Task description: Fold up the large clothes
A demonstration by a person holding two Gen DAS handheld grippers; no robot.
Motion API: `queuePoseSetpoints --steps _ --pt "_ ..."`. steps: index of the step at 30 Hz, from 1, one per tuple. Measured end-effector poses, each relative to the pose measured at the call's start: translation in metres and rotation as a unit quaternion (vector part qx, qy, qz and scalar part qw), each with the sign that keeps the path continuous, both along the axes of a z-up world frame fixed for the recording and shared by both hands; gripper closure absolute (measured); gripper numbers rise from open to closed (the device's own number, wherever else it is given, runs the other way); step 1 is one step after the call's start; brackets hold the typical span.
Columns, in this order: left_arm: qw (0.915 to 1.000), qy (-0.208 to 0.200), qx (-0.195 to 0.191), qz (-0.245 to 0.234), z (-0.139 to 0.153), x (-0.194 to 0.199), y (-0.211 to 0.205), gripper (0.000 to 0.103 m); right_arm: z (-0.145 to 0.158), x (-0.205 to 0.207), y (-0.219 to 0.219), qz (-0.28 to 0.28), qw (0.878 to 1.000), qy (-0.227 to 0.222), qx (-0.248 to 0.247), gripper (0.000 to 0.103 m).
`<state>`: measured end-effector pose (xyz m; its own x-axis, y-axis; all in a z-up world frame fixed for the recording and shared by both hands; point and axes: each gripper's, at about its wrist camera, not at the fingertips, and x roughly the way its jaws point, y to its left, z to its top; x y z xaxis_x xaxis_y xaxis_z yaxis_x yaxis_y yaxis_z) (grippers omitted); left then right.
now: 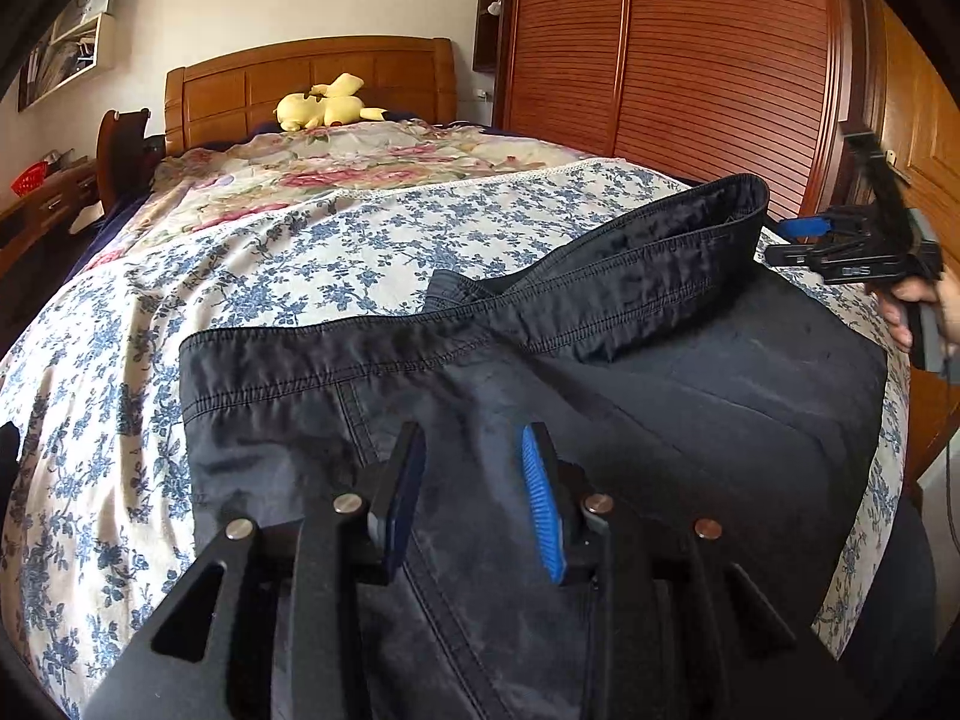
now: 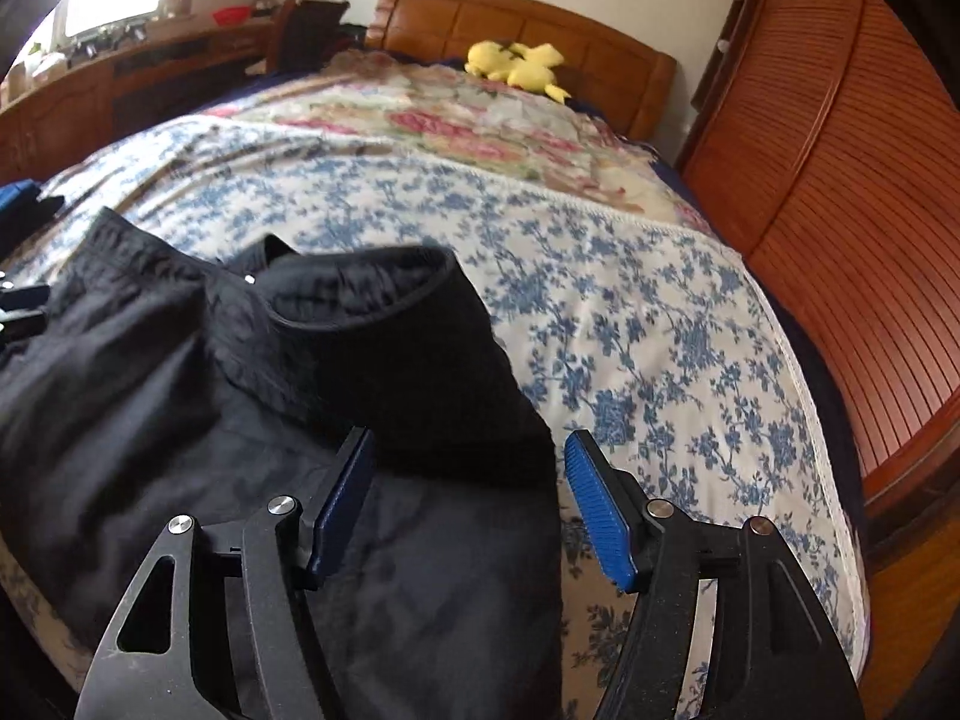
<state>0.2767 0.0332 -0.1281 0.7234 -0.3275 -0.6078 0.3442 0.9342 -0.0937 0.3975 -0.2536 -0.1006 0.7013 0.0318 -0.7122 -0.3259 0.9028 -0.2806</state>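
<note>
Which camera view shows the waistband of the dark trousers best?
The left wrist view. There the waistband runs across the frame, sharp, with its stitching visible, and the raised right end shows its inner side. The right wrist view shows only the raised loop of the waistband, dark and blurred, without stitching detail.

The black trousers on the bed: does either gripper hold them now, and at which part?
Nothing is held. The left gripper and right gripper are both open above the trousers, not closed on the cloth.
</note>
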Motion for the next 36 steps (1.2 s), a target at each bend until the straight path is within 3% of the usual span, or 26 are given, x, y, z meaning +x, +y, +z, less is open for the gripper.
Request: queuePoseSetpoints --steps 3,6,12,16,18,20,23,28,30,36 --pt "1.0000 0.001 -0.002 0.001 0.000 0.001 0.001 0.069 -0.006 0.021 -0.006 -0.009 1.000 0.010 0.003 0.036" --pt "1.0000 0.006 -0.001 0.001 -0.003 0.001 0.001 0.069 -0.015 0.052 -0.011 -0.007 0.997 0.063 0.041 0.036" --pt "0.9999 0.012 -0.002 -0.002 -0.004 0.002 0.001 0.069 -0.036 0.086 -0.012 -0.028 0.991 0.121 0.053 0.036" --pt "0.9999 0.014 -0.002 -0.004 -0.005 0.002 0.001 0.069 -0.044 0.093 -0.017 -0.049 0.986 0.133 0.083 0.038" --pt "0.9999 0.014 -0.001 -0.004 -0.005 0.003 0.000 0.069 -0.045 0.093 -0.017 -0.049 0.984 0.137 0.099 0.047" --pt "0.9999 0.015 -0.001 -0.003 -0.005 0.003 0.000 0.069 -0.044 0.093 -0.013 -0.038 0.983 0.142 0.107 0.068" --pt "0.9999 0.015 -0.002 -0.004 -0.005 0.003 0.001 0.069 -0.039 0.088 -0.006 -0.018 0.985 0.136 0.102 0.088" --pt "0.9999 0.016 0.000 -0.004 -0.005 0.003 0.001 0.068 -0.017 0.076 -0.008 -0.014 0.991 0.073 0.110 0.094" --pt "0.9999 0.015 0.001 -0.004 -0.005 0.003 0.002 0.068 -0.009 0.074 -0.015 -0.036 0.990 0.056 0.121 0.095" --pt "1.0000 0.007 0.003 -0.006 0.003 -0.001 0.001 0.068 -0.032 0.088 -0.023 -0.099 0.989 0.082 0.073 0.095"
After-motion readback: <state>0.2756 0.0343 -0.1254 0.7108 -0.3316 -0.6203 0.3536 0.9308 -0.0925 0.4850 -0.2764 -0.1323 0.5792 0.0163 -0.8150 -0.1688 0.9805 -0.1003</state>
